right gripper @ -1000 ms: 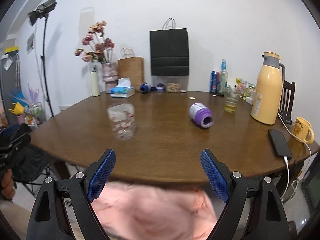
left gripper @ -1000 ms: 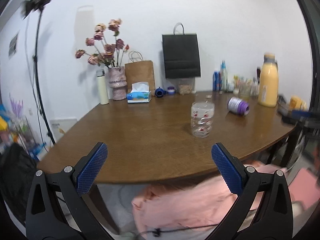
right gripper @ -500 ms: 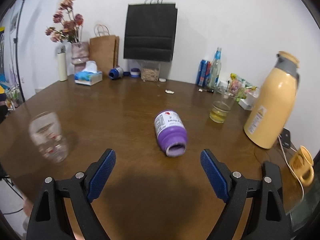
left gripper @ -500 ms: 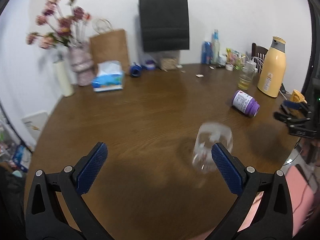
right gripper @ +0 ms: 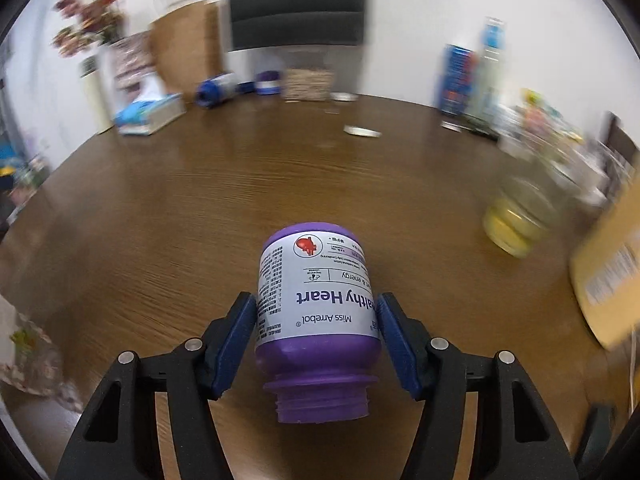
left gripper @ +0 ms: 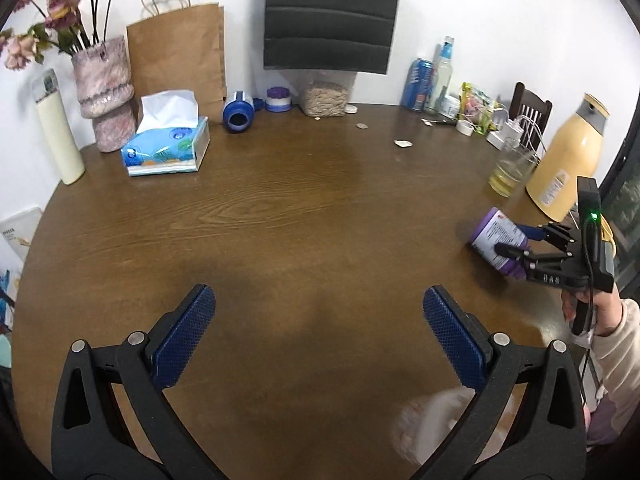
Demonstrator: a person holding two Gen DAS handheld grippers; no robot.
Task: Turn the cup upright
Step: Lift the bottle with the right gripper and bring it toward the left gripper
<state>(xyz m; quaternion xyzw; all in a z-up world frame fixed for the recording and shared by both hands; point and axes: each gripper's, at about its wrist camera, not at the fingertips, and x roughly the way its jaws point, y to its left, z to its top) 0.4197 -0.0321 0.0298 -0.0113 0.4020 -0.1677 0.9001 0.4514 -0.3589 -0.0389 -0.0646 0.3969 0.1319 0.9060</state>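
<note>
A purple cup (right gripper: 316, 312) with a white label lies on its side on the brown table (right gripper: 168, 216), its open threaded mouth toward the right wrist camera. My right gripper (right gripper: 316, 316) is closed around its body, both blue pads touching the label. In the left wrist view the same cup (left gripper: 496, 240) lies at the far right with the right gripper (left gripper: 516, 242) on it. My left gripper (left gripper: 320, 332) is open and empty above the table's near part. A clear floral glass (left gripper: 432, 428) stands blurred under the left gripper's right finger.
A yellow thermos (left gripper: 564, 168) and a glass of yellow drink (right gripper: 516, 220) stand right of the cup. A tissue box (left gripper: 168, 148), a vase (left gripper: 104, 96), paper bags, a blue bottle (left gripper: 238, 114) and cans line the back.
My right gripper has moved forward to the purple cup and closed on it. My left gripper has moved forward over the table, so the floral glass now sits near its right finger.
</note>
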